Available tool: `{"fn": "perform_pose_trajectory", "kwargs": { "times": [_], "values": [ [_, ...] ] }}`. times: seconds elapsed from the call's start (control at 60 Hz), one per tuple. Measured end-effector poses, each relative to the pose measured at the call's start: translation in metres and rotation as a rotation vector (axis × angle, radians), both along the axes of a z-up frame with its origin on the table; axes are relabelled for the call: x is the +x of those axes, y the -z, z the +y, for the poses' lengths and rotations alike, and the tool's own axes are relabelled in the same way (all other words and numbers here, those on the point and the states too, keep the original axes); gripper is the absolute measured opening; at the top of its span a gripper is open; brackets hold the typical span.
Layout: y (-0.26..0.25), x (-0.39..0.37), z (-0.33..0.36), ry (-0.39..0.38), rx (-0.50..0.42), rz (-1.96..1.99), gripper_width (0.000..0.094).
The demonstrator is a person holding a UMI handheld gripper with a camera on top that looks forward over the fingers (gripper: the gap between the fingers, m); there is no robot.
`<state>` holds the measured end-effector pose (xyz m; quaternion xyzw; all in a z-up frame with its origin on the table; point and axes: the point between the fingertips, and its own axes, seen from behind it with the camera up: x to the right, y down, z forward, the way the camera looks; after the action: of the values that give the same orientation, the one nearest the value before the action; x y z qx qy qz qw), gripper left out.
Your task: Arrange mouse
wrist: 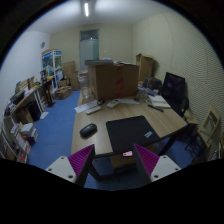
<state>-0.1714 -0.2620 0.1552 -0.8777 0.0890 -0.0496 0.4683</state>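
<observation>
Dark mouse (88, 130), on wooden desk, left of black mousepad

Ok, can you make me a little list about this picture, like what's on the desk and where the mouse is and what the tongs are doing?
place: an office room with shelves along one wall
desk: wooden, ahead of the tongs
mouse: dark, lying on the desk, beside the mouse pad and apart from it
mouse pad: black, flat on the desk just beyond the tongs
cardboard box: big, standing at the far end of the desk
monitor: dark, on the desk past the pad
tongs: open, holding nothing, short of the mouse
</observation>
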Motion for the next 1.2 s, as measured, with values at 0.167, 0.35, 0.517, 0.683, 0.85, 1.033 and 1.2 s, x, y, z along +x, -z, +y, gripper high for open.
{"fn": "perform_pose_trajectory", "kwargs": {
  "times": [0.167,0.35,0.517,0.683,0.85,1.033,1.2],
  "values": [
    [0.038,-0.025,0.054,-0.084,-0.023,-0.006,0.0783],
    [0.1,-0.079,0.126,-0.267,-0.056,0.015,0.0779],
    [0.142,-0.097,0.186,-0.369,-0.095,0.021,0.0765],
    [0.169,-0.105,0.219,-0.379,-0.131,0.073,0.0776],
    [0.172,-0.109,0.255,-0.39,-0.106,0.004,0.076],
    [0.171,-0.108,0.285,-0.339,-0.066,0.002,0.0548],
    [0.172,-0.106,0.281,-0.297,-0.061,0.016,0.0421]
  ]
}}
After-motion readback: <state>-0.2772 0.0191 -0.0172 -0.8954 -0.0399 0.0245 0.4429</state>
